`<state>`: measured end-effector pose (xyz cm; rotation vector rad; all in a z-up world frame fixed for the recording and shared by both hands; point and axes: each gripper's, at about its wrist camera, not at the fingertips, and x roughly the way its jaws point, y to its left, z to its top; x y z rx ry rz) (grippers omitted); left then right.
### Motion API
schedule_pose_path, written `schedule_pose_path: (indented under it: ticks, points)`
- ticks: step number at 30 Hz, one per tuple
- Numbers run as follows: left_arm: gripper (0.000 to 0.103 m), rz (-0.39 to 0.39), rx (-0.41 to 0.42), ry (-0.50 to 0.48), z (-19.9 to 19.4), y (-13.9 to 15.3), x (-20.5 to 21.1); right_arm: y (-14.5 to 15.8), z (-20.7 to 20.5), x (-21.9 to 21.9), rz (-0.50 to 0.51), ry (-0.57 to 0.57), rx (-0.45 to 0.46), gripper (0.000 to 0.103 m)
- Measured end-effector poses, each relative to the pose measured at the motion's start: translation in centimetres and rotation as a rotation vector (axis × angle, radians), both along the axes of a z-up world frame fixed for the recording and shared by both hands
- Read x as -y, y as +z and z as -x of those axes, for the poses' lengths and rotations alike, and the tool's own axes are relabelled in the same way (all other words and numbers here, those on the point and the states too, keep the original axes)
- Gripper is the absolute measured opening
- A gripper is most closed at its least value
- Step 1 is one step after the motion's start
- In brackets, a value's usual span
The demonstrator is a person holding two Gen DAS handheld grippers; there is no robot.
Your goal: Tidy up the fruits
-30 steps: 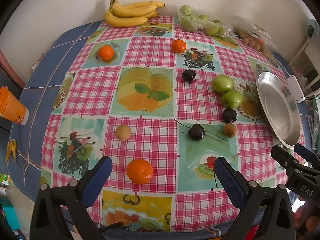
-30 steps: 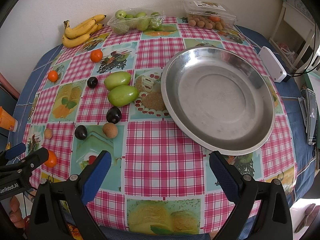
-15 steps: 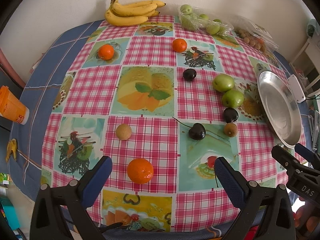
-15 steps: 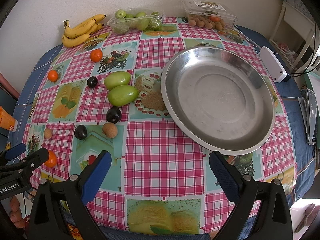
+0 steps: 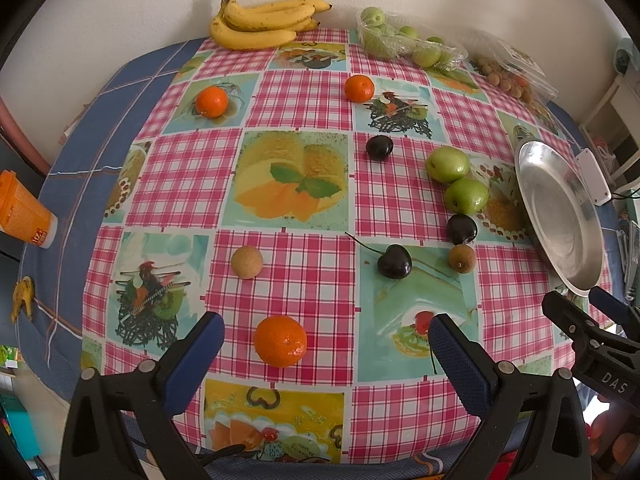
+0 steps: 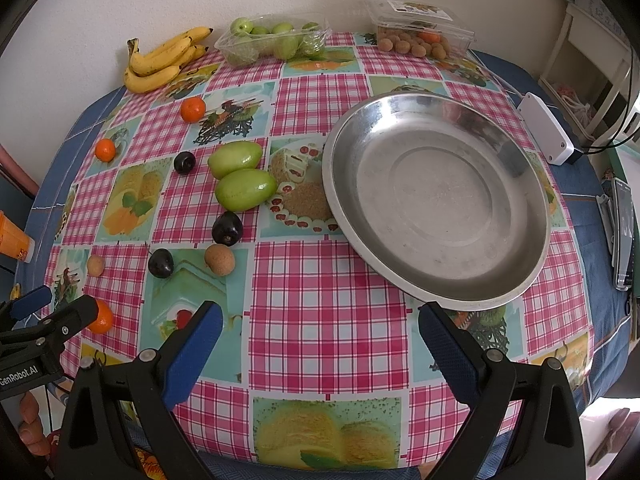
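Both sets of jaws are spread wide with nothing in them. The left gripper (image 5: pixel 326 338) has an orange (image 5: pixel 280 341) sitting right between its jaws on the counter (image 5: pixel 304 100). Just ahead of the right gripper (image 6: pixel 320 326) is the bare metal plate (image 6: pixel 436 204), with green fruits (image 6: pixel 245 189) and dark cherries (image 6: pixel 227 228) off to its left.

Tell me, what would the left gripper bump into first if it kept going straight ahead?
Probably the nearest orange. It sits on the tablecloth just ahead of the open left gripper, a little left of centre between its fingers. Depth is hard to judge through the fisheye.
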<state>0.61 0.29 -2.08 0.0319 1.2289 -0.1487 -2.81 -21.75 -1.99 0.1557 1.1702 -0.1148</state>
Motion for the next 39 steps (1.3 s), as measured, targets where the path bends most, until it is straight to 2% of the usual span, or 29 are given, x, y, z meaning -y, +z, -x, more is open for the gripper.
schedule_pose_path:
  ticks: [9,13,19,22,25,31,39]
  points:
    - [0.103,0.009,-0.018,0.016,-0.3,0.0,-0.3,-0.3,-0.1,-0.4,-0.018,0.028,-0.011,0.099]
    - [0.103,0.067,-0.022,0.033,-0.6,0.1,-1.0,-0.2,-0.2,-0.9,-0.043,0.052,-0.002,0.099]
    - [0.103,0.072,0.059,0.048,-1.0,1.4,-2.6,-0.1,-1.7,-2.1,-0.131,0.092,0.014,0.099]
    - [0.103,0.091,0.058,0.048,-1.6,1.4,-3.5,0.1,-2.4,-3.0,-0.163,0.121,0.031,0.099]
    - [0.103,0.076,0.073,0.03,-2.0,1.2,-4.0,-0.1,-3.1,-3.9,-0.176,0.152,0.033,0.099]
    - [0.103,0.06,0.027,-0.009,-2.0,0.1,-4.6,-1.3,-4.2,-5.2,-0.11,0.194,-0.002,0.099]
    - [0.102,0.058,-0.033,-0.042,-1.5,-1.8,-4.2,-2.7,-4.8,-5.7,-0.128,0.2,-0.039,0.098]
